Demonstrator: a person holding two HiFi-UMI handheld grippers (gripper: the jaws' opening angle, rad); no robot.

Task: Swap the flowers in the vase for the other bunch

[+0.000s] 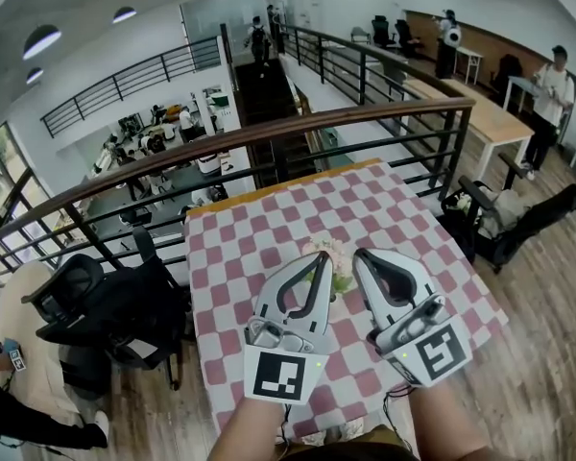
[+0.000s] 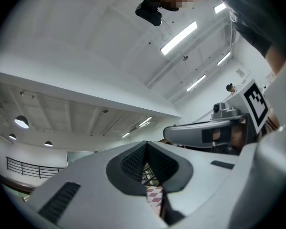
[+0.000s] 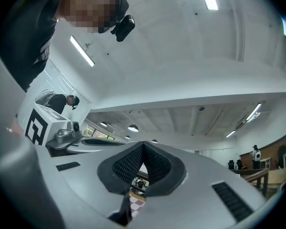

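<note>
In the head view my left gripper and right gripper are held up side by side over the red-and-white checked table. Each has its jaws closed tip to tip with nothing between them. A bunch of pale cream flowers shows in the gap between the two grippers, mostly hidden by them. I see no vase and no second bunch. The left gripper view looks upward at the ceiling past the closed left gripper, with the right gripper beside it. The right gripper view shows the same for the right gripper.
A dark metal railing runs just behind the table's far edge, with a drop to a lower floor beyond it. A black office chair stands at the table's left. A dark cart and a standing person are to the right.
</note>
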